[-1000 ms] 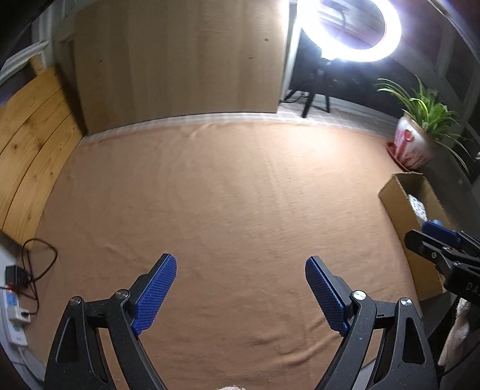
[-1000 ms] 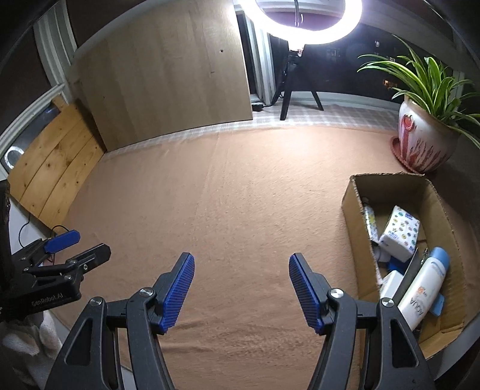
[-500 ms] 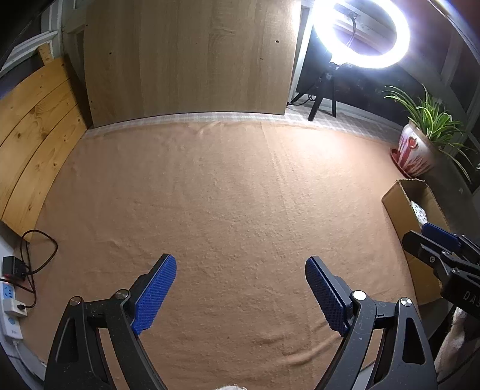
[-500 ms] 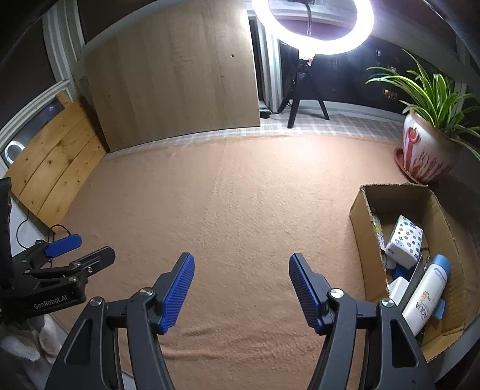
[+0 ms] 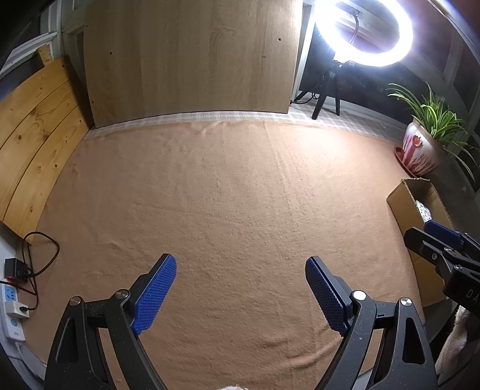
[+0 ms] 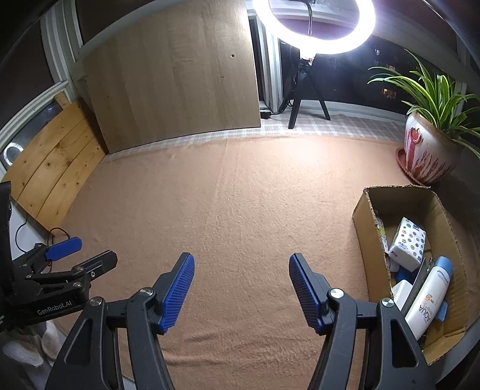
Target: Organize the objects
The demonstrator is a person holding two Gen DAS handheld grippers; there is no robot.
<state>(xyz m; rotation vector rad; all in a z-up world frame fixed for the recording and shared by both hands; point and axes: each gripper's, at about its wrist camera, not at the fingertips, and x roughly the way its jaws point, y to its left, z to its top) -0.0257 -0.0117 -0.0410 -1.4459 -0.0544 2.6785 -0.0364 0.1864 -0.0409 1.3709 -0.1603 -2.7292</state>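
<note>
Both pairs of tongs hang over the tan cloth-covered surface (image 5: 240, 210), tipped downward, and neither has hold of anything. The left tongs (image 5: 240, 288) stand wide open, their blue pads well apart with only bare cloth between them. The right tongs (image 6: 241, 285) are open too, a little narrower, and again only cloth shows between the pads. Off to the right of the right tongs sits an open cardboard box (image 6: 367, 237) at the edge of the surface. In it I can see a white tissue pack (image 6: 408, 243) with coloured dots, a white bottle (image 6: 429, 295) with a pale blue cap lying slantwise nearer the tongs, and some small blue and white items beneath that I can't make out. Beyond the box stands a red-and-white plant pot (image 6: 426, 156) with long green leaves. Straight ahead, past the cloth's far edge, a wooden panel (image 5: 192, 60) leans upright and a ring light (image 6: 315, 27) glares on its tripod. To the left of the left tongs a power strip (image 5: 12, 312) lies with cables plugged in.
</note>
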